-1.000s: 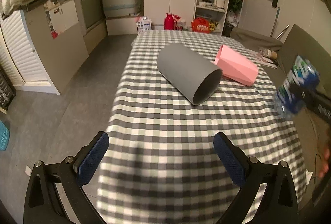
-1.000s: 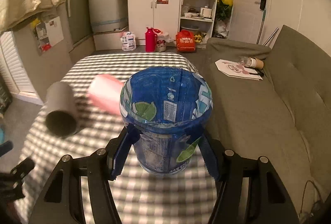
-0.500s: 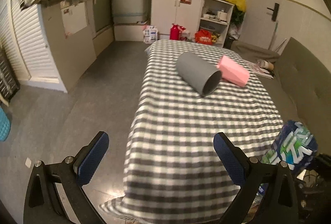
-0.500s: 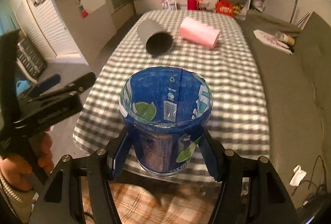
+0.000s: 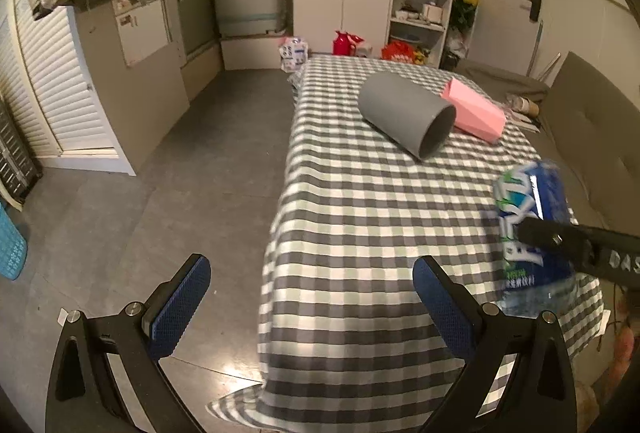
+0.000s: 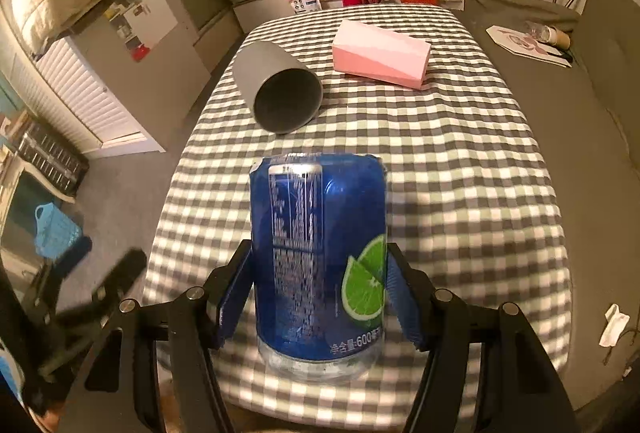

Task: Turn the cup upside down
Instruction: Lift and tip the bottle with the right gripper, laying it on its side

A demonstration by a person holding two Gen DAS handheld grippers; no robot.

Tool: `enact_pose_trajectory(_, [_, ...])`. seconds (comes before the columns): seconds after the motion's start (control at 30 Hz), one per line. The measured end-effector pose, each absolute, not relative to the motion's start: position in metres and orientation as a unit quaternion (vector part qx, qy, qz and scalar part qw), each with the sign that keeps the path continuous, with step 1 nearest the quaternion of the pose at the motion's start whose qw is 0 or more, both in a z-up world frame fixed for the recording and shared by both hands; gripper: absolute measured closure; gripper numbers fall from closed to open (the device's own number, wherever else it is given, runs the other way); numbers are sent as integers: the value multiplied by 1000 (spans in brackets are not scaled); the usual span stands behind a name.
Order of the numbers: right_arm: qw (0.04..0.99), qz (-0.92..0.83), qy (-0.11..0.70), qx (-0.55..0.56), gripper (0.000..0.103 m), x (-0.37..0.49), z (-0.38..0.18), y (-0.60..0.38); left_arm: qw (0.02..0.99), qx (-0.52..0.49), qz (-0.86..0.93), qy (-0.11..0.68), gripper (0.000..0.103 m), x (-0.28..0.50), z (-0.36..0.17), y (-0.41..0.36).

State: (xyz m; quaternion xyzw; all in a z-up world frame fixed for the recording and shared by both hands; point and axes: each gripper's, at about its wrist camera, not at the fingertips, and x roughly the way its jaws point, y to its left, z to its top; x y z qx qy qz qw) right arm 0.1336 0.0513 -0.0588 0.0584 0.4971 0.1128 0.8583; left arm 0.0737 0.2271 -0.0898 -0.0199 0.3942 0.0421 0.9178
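My right gripper (image 6: 318,293) is shut on a blue cup (image 6: 320,257) made from a cut drink bottle with a lime label. The cup now stands upside down, its closed end up and its clear rim low over the near end of the checked table (image 6: 460,173). It also shows blurred in the left wrist view (image 5: 532,229), at the table's near right. My left gripper (image 5: 308,297) is open and empty, held above the floor at the table's near left corner.
A grey cup (image 6: 276,89) lies on its side at mid table, mouth toward me, also in the left wrist view (image 5: 404,113). A pink faceted cup (image 6: 380,53) lies beside it. A grey sofa (image 6: 592,137) runs along the right; cabinets stand behind.
The right gripper has turned the blue cup from mouth-up to mouth-down and brought it low over the near table end. The left gripper drew back off the table.
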Motion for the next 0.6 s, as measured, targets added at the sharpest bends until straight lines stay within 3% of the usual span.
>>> enact_pose_trajectory(0.23, [859, 145, 481, 96, 39, 139, -66, 43, 916, -29, 33, 398, 0, 81, -86, 213])
enact_pose_trajectory(0.3, [864, 144, 472, 103, 25, 136, -62, 38, 918, -29, 32, 395, 0, 80, -83, 208])
enact_pose_trajectory(0.6, [917, 87, 386, 56, 21, 91, -20, -10, 927, -24, 24, 375, 0, 68, -58, 173])
